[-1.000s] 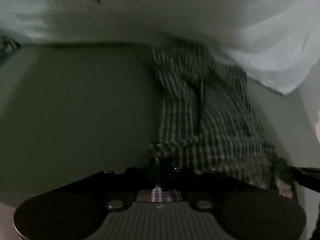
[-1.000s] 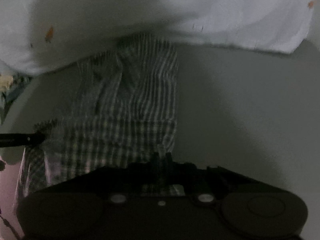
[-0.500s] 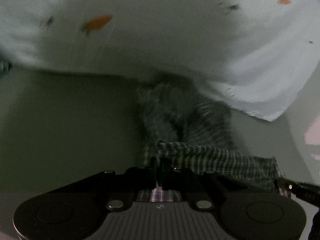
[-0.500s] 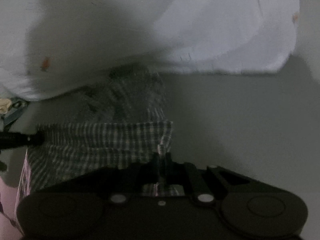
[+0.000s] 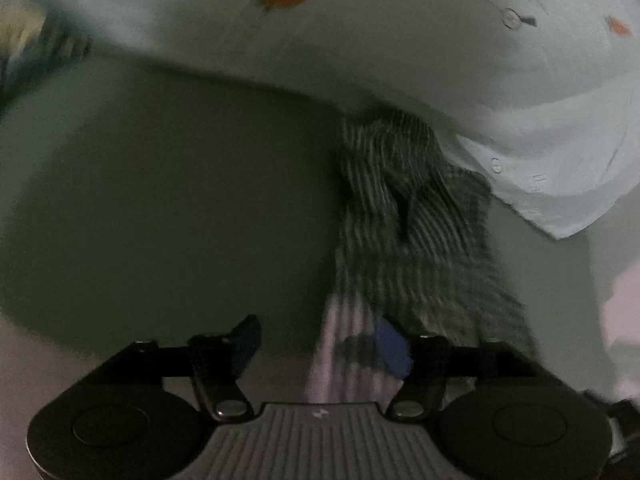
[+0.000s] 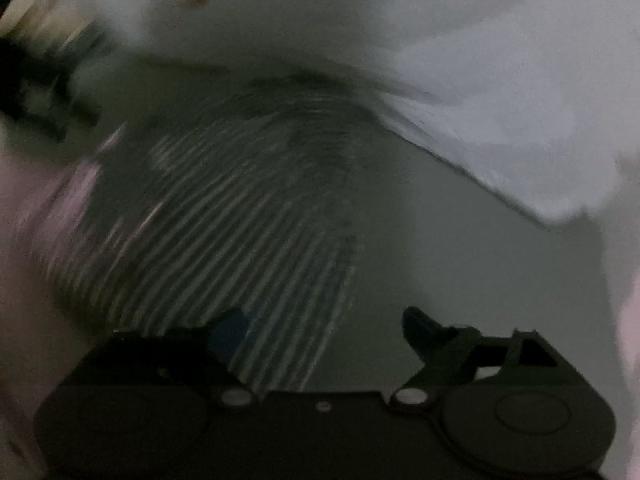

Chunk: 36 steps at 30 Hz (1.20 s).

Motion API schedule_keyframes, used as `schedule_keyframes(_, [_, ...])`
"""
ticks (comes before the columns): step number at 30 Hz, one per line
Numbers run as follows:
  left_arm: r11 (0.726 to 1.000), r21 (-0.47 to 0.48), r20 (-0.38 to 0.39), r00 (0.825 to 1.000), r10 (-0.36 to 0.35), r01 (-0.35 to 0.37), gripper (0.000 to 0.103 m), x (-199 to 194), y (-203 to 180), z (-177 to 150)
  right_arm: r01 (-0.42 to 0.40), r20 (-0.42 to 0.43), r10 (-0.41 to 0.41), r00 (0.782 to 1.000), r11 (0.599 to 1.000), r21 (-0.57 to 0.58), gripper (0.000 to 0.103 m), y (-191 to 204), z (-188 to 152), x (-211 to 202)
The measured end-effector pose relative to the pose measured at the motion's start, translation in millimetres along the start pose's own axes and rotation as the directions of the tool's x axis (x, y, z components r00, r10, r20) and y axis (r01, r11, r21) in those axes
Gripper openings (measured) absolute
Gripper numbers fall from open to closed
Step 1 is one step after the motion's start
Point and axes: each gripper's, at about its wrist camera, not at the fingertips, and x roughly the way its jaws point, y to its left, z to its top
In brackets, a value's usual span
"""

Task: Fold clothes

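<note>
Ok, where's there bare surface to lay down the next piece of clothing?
The widest bare patch is the grey surface left of the checked garment, below the pale blue shirt. A narrower strip lies right of the checked garment, under the shirt's corner. The far side is crowded by the shirt overlapping the garment's far end.

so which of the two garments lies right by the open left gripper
The dark checked garment, its edge between the left gripper's opening jaws; the pale blue shirt lies farther back.
</note>
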Motion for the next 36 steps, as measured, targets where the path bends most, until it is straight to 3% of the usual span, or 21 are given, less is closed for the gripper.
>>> schedule_keyframes(2, [0.99,-0.129,-0.051,0.996,-0.071,0.064,0.073,-6.1,12.9,-20.9,0.012,0.035,-0.008,0.999,0.993,-0.121,0.094,21.3,-8.9,-11.0])
schedule_keyframes(4, [0.955,-0.267,-0.095,0.983,-0.159,0.128,0.074,-7.6,25.3,-45.0,0.001,0.065,0.011,0.998,0.983,-0.185,0.095,33.3,-13.0,-17.9])
schedule_keyframes(6, [0.932,-0.328,-0.118,0.972,-0.203,0.155,0.075,-8.0,31.5,-63.5,-0.009,0.089,0.031,0.996,0.973,-0.231,0.096,41.9,-15.5,-22.1])
schedule_keyframes(9, [0.92,-0.357,-0.158,0.96,-0.232,0.163,0.076,-6.5,37.3,-79.7,0.033,0.104,0.0,0.995,0.949,-0.315,0.095,54.3,-21.8,-15.9])
schedule_keyframes(12, [0.902,-0.39,-0.191,0.942,-0.277,0.186,0.078,-2.9,42.7,-91.7,0.06,0.117,-0.007,0.993,0.888,-0.457,0.093,71.0,-34.0,-6.8])
schedule_keyframes(16, [0.894,-0.406,-0.213,0.932,-0.295,0.19,0.079,2.2,45.2,-98.1,0.117,0.15,-0.049,0.987,0.867,-0.485,0.083,78.1,-37.2,-2.0])
schedule_keyframes(20, [0.898,-0.386,-0.22,0.925,-0.31,0.21,0.086,10.2,35.4,-99.5,0.157,0.164,-0.083,0.983,0.845,-0.511,0.079,78.6,-30.8,4.1])
schedule_keyframes(21, [0.896,-0.386,-0.223,0.921,-0.32,0.218,0.086,14.5,32.1,-99.4,0.15,0.163,-0.075,0.984,0.843,-0.517,0.071,78.7,-28.9,5.8])
schedule_keyframes(22, [0.894,-0.387,-0.227,0.916,-0.33,0.226,0.086,18.9,28.9,-99.4,0.139,0.166,-0.061,0.984,0.843,-0.519,0.054,78.7,-26.6,6.1])
schedule_keyframes(24, [0.882,-0.403,-0.231,0.906,-0.355,0.243,0.087,26.7,25.3,-98.9,0.129,0.186,-0.039,0.982,0.856,-0.501,0.036,77.7,-21.2,0.1])
schedule_keyframes(26, [0.862,-0.429,-0.228,0.891,-0.392,0.269,0.087,33.3,23.2,-100.2,0.135,0.215,-0.035,0.976,0.871,-0.472,0.033,73.8,-15.3,-6.9])
schedule_keyframes(30, [0.759,-0.569,-0.156,0.865,-0.477,0.316,0.087,44.1,35.2,-110.3,0.135,0.244,-0.032,0.969,0.898,-0.419,0.033,61.1,-5.0,-14.1])
schedule_keyframes(36, [0.551,-0.755,0.014,0.85,-0.527,0.354,0.087,56.6,63.3,-120.2,0.105,0.253,-0.013,0.967,0.93,-0.351,0.033,44.8,5.6,-18.2])
